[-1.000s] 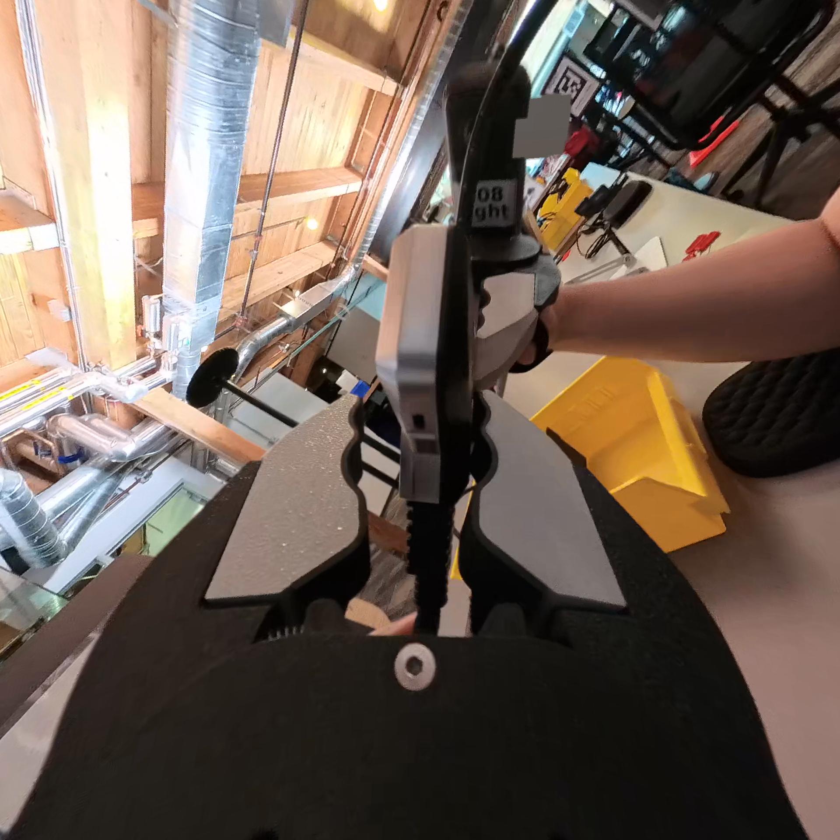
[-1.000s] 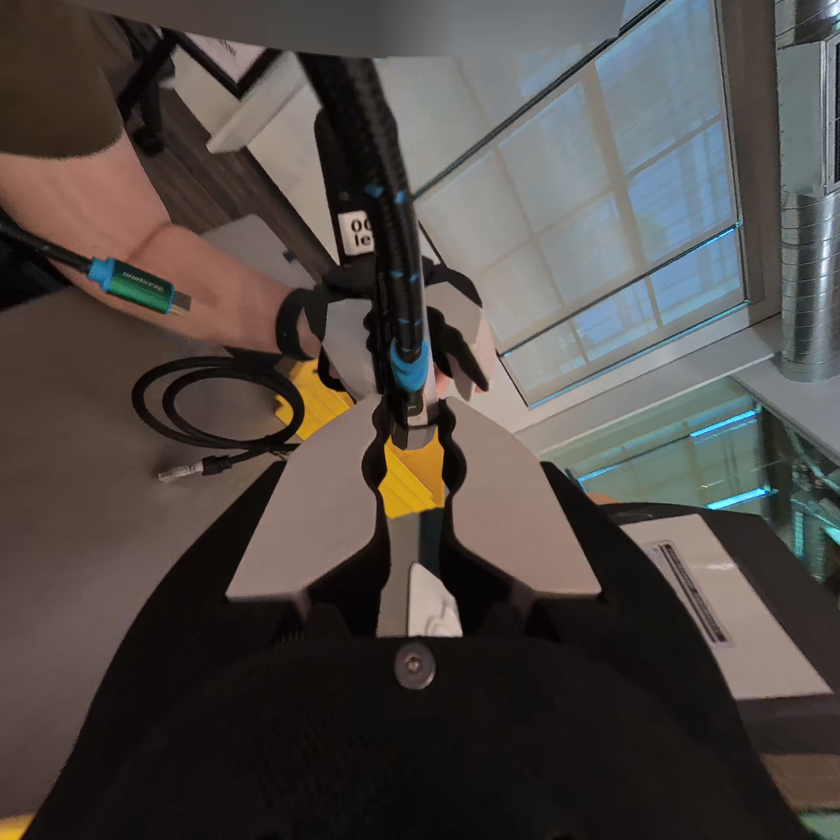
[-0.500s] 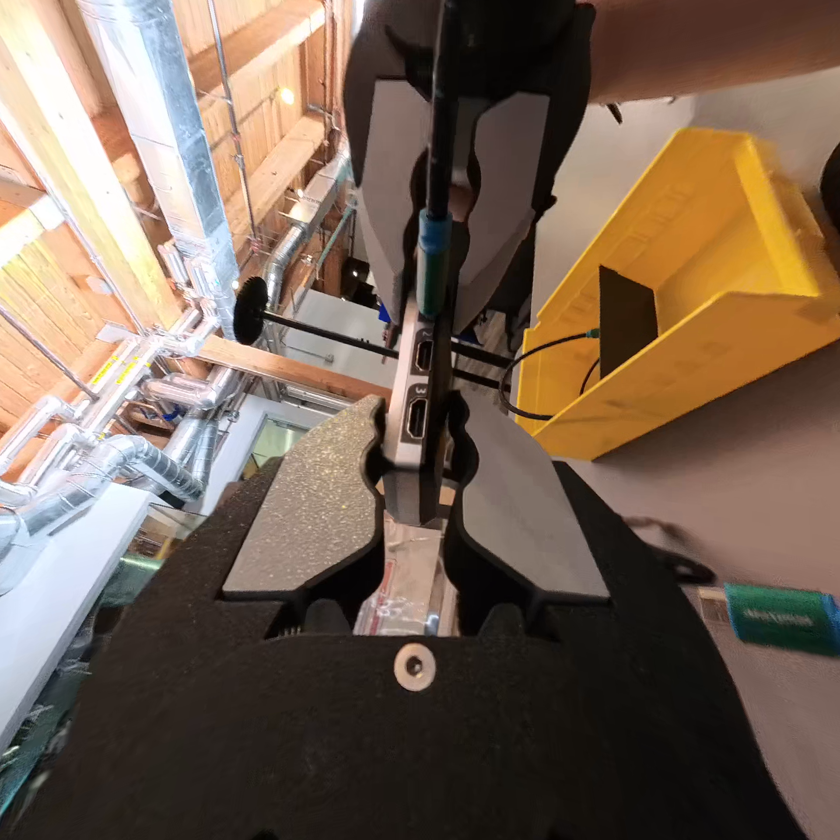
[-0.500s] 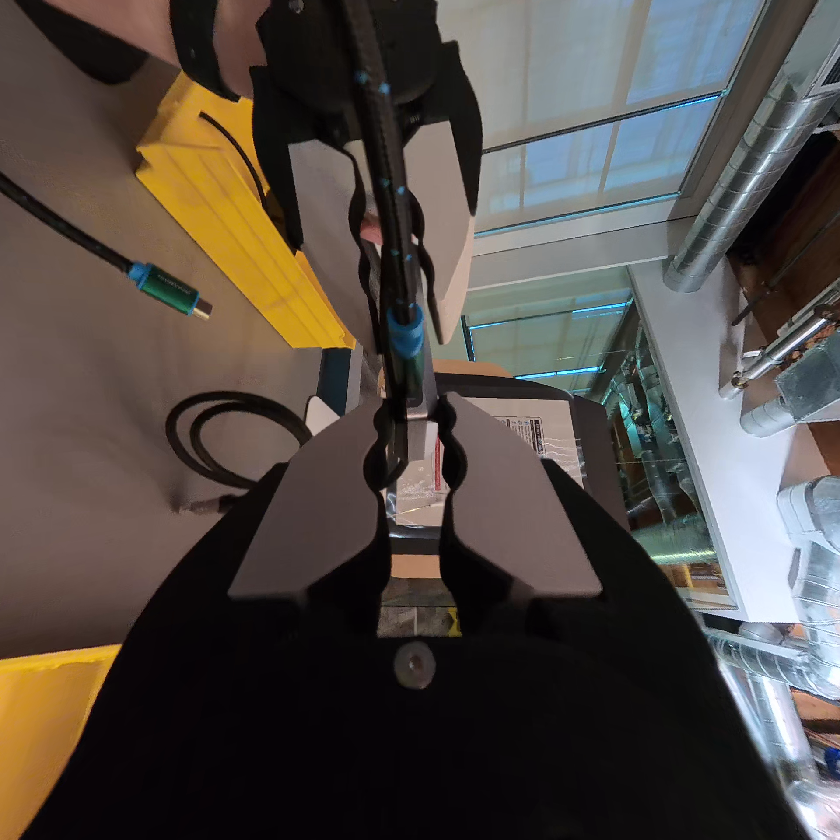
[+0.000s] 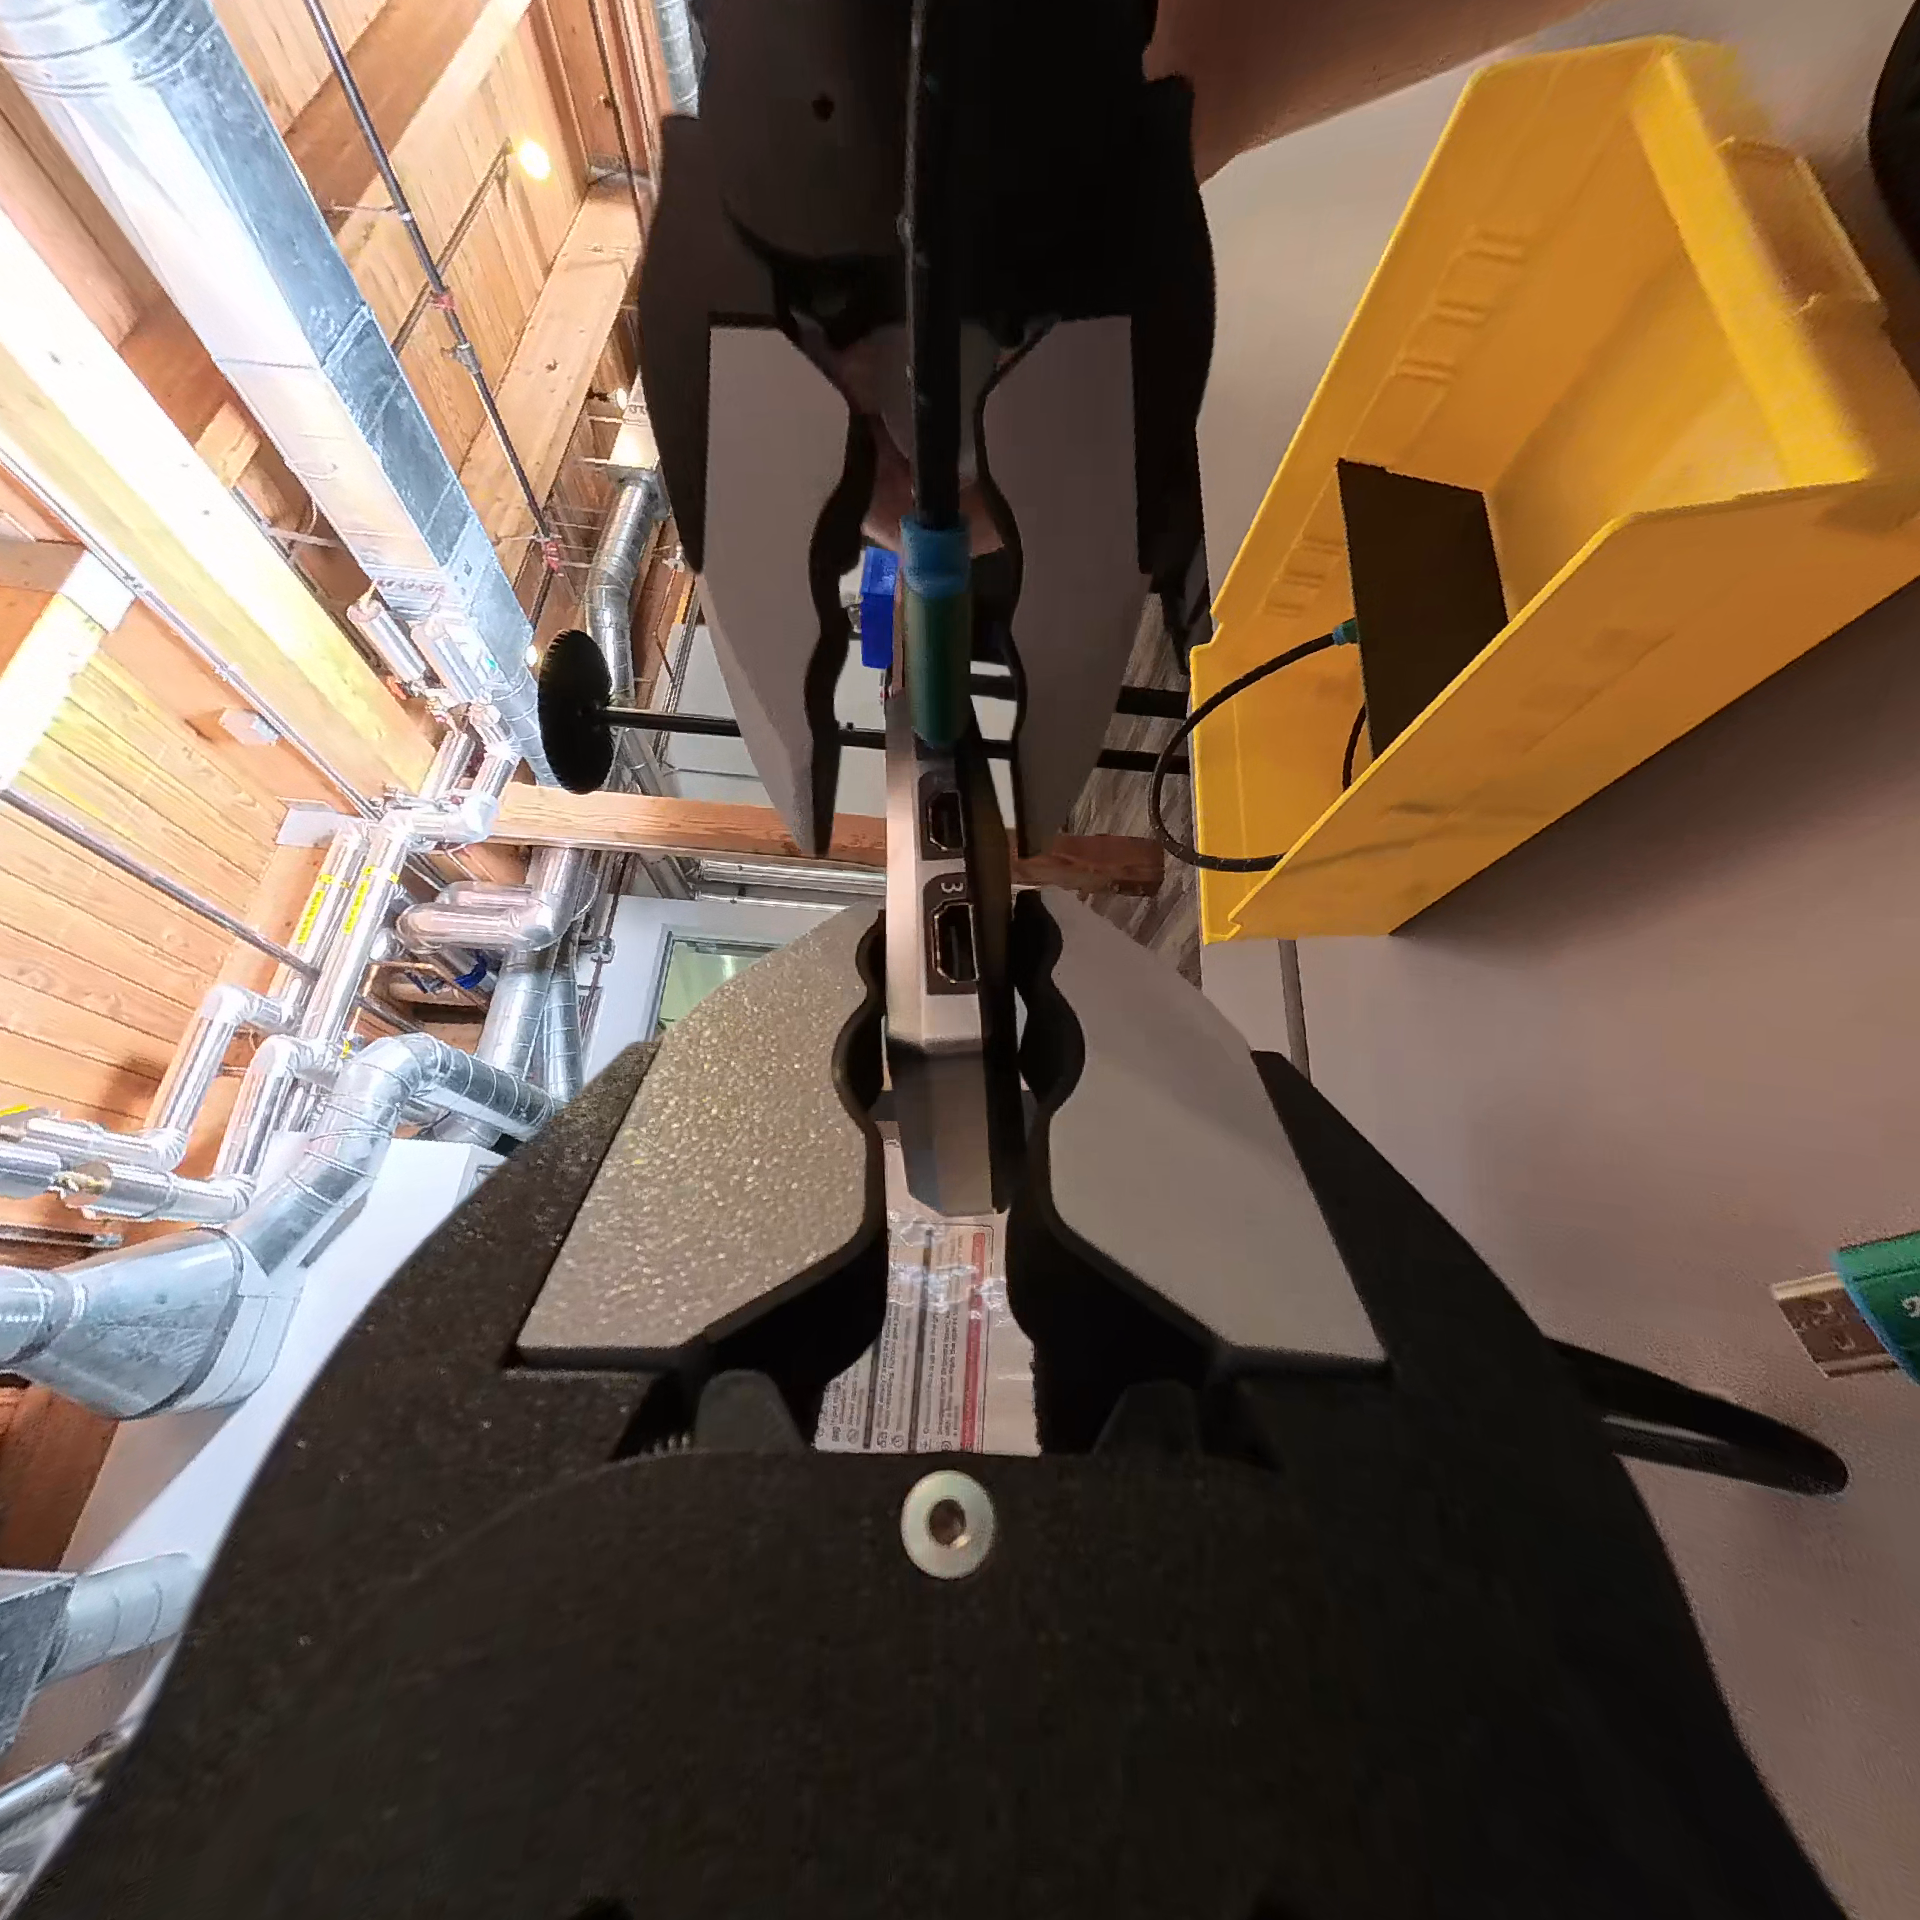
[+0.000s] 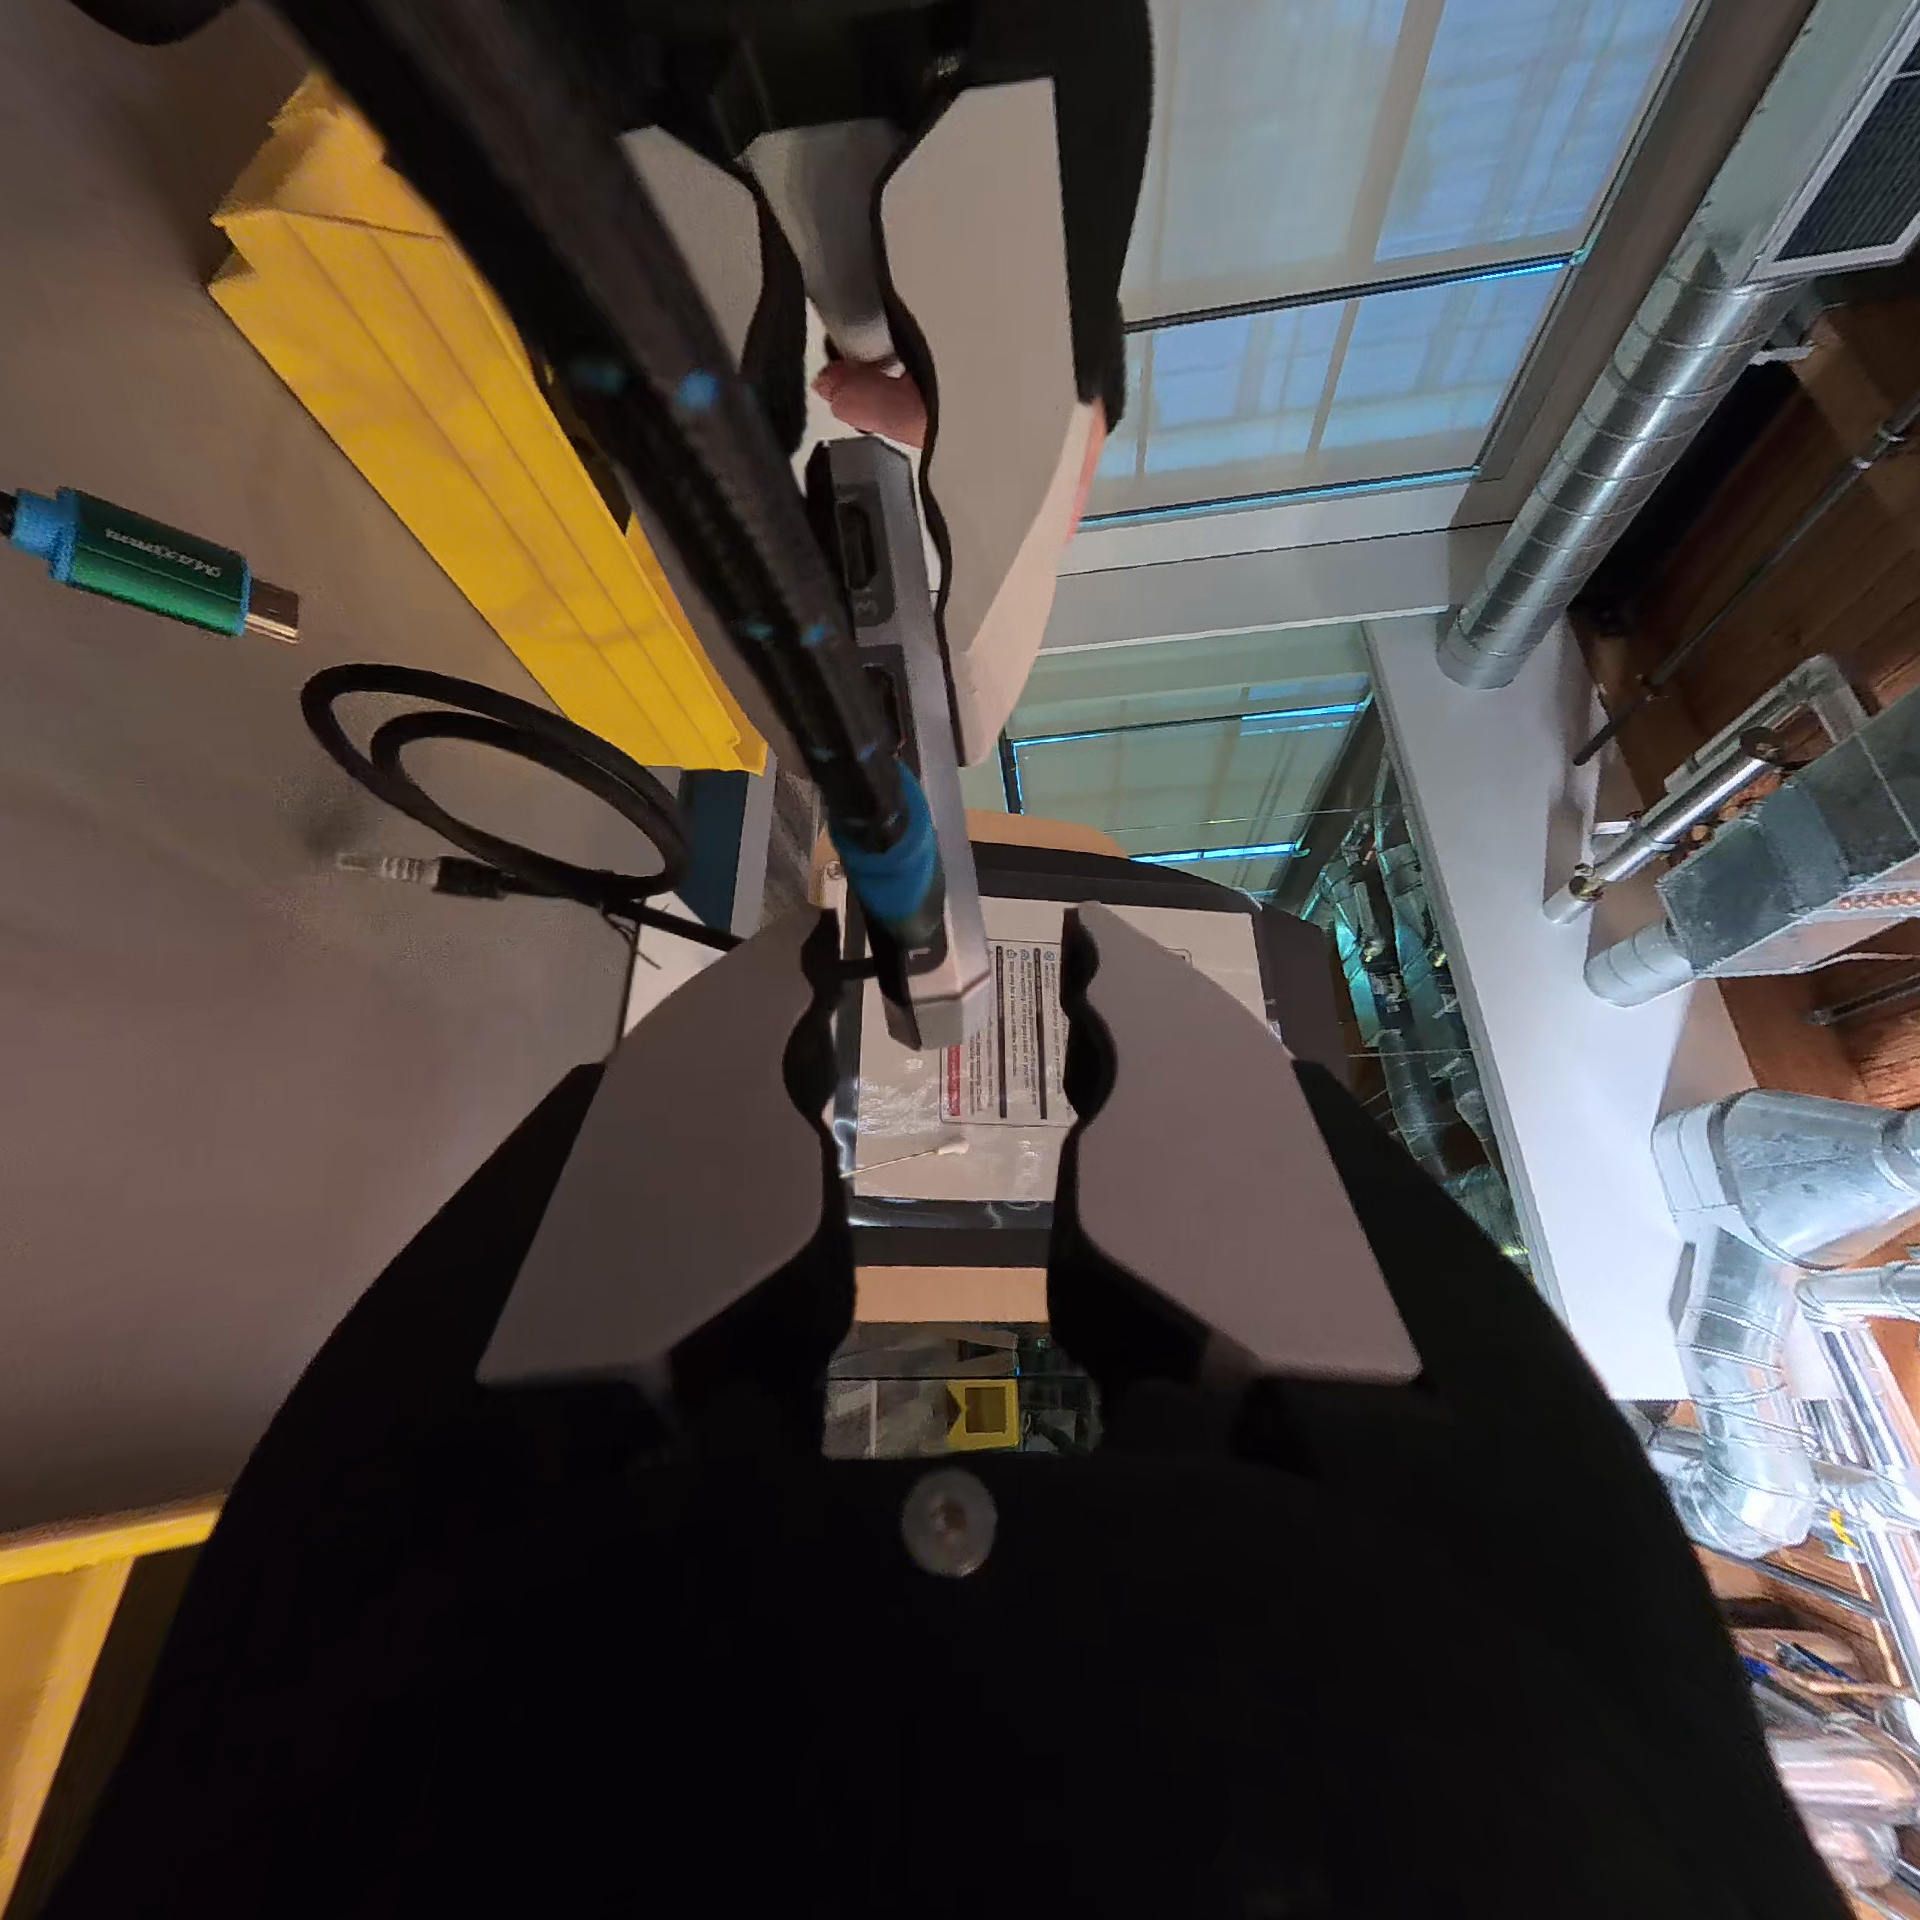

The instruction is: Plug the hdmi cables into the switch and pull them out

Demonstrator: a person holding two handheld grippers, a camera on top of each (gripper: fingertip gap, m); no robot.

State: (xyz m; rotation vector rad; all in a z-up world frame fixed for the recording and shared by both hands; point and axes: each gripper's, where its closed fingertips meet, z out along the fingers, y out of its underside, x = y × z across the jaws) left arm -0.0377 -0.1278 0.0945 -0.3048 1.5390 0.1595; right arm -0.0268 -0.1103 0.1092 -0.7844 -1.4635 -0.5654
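The silver hdmi switch [image 5: 940, 1039] is clamped between the fingers of my left gripper [image 5: 951, 935]. Two empty ports show on its edge. A green and blue hdmi plug [image 5: 935, 644] on a black braided cable sits in the port at the switch's far end. My right gripper [image 5: 930, 842] faces it with its jaws apart, one on each side of the plug, not pressing it. In the right wrist view my right gripper [image 6: 951, 925] is open around the switch's end [image 6: 945, 977] and the plug [image 6: 888, 862]. A second green hdmi plug [image 6: 156, 566] lies on the table.
A yellow bin [image 5: 1558, 623] with a thin black cable in it stands on the grey table. A coiled black cable [image 6: 499, 769] lies next to the bin. A box with a white label [image 6: 987, 1143] is below the grippers. Pipes and windows are beyond. Only a small space, under 4 cm, lies between the two pairs of fingers.
My right gripper has opened and let go of the plug, which stays in the switch. My left gripper still holds the switch. Both views have turned toward the table and bin.
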